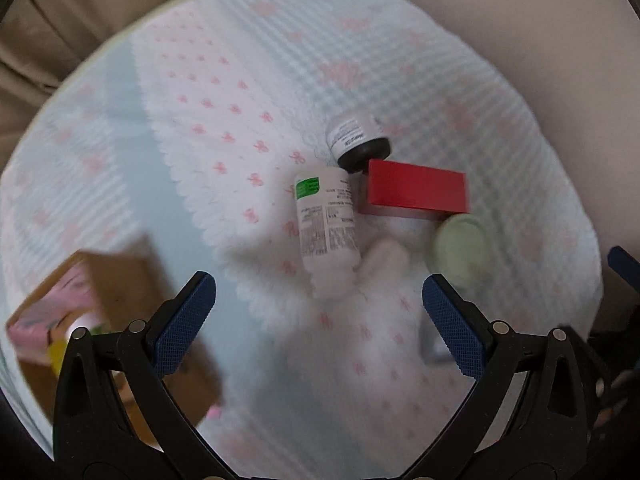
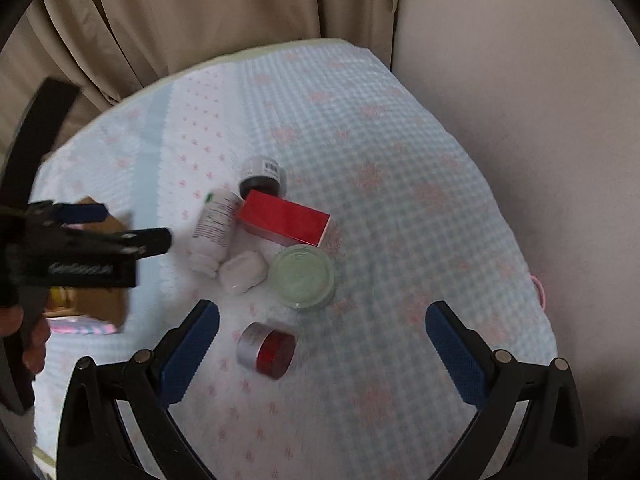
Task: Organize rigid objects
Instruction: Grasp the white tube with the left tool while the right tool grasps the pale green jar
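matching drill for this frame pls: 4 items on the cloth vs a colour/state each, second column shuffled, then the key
Items:
1. box
2. round jar
3. white bottle
4. small jar

States:
A. lying on its side, green patch on its label
B. pale green lid facing up
C. red, flat, next to the dark-capped bottle
D. silver and red, nearest the right gripper

Pairs: 1-C, 2-B, 3-A, 4-D

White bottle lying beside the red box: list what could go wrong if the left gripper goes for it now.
1. The white bottle lies on its side on soft, wrinkled cloth; it may roll as the open left gripper closes.
2. It touches the dark-capped bottle and sits close to the red box and small white case, so a finger could knock them.
3. The view is motion-blurred, so aim may be off.
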Demonstrator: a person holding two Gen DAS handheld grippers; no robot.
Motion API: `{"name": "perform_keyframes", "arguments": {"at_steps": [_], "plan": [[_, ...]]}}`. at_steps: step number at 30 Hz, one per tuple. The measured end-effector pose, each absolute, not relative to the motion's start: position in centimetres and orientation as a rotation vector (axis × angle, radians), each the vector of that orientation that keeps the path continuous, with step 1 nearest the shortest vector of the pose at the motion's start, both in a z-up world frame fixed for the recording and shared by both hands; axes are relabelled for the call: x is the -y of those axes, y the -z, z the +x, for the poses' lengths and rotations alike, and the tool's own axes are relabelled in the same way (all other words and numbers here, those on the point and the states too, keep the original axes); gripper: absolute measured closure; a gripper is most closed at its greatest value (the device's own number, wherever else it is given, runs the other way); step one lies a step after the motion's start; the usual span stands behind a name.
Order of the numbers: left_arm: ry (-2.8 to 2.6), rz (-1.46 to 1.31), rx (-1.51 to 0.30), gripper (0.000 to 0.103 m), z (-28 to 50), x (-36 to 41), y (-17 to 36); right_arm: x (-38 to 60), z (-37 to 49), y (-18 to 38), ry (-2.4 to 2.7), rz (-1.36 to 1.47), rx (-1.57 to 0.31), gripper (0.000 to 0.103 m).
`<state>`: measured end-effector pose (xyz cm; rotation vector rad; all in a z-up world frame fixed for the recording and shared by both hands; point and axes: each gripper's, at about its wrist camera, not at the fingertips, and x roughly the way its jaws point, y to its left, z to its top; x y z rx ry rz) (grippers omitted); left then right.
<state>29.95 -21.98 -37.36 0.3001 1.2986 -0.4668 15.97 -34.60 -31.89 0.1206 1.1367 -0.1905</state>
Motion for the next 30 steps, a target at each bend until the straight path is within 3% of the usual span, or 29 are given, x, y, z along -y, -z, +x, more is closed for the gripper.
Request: {"name": "perform_keyframes", "arguments": {"at_steps": [8,15,17,20,21,30], "plan": [[0.477,0.311,-1.355,0.003,33.3,23.3,45.1,33.8,19.2,39.5,0.179,0.074,-1.203,0.004],[0.476,0.310,-1.340,0.013,34.8,24.0,47.2,33.7,21.5,43.0,0.160,0.029,-1.243,0.013],[0.478,0.326,-1.318,0.019,35.0,24.3,47.0,33.7,21.9,43.5,0.150,0.015,-1.252,0.021],[0.510,0.336,-1.299,0.041,35.0,24.9,46.6,33.9,22.2,43.9,0.121,0.019,-1.272,0.036],[0.524,0.340,-1.301,0.051,34.9,25.3,46.5,33.9,22.2,44.0,0.122,0.020,-1.272,0.037],[0.514,0.369,-1.285,0.052,33.9,26.7,46.1,34.1,22.7,44.0,0.134,0.042,-1.295,0.037]]}}
